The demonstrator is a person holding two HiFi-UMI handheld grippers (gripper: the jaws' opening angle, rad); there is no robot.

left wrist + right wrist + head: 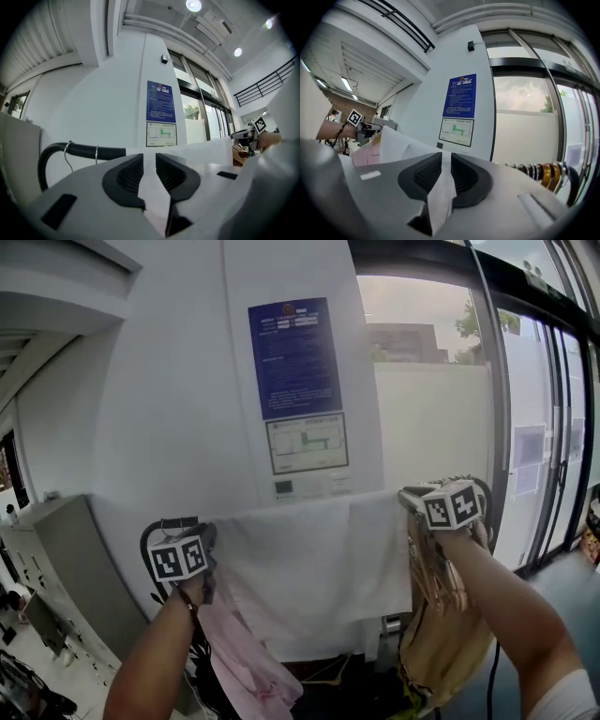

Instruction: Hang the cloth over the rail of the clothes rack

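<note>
Cloth (309, 568) hangs draped over the rail (93, 152), its top corners loose inside the left claw (150, 171) and right claw (446, 168), both slightly spread (barely clear). Pulling back crookedly could snag a corner and drag it off.

White cloth (314, 568) hangs spread between left gripper (204, 545) and right gripper (412, 501) — blue poster (293, 357) above.
</note>
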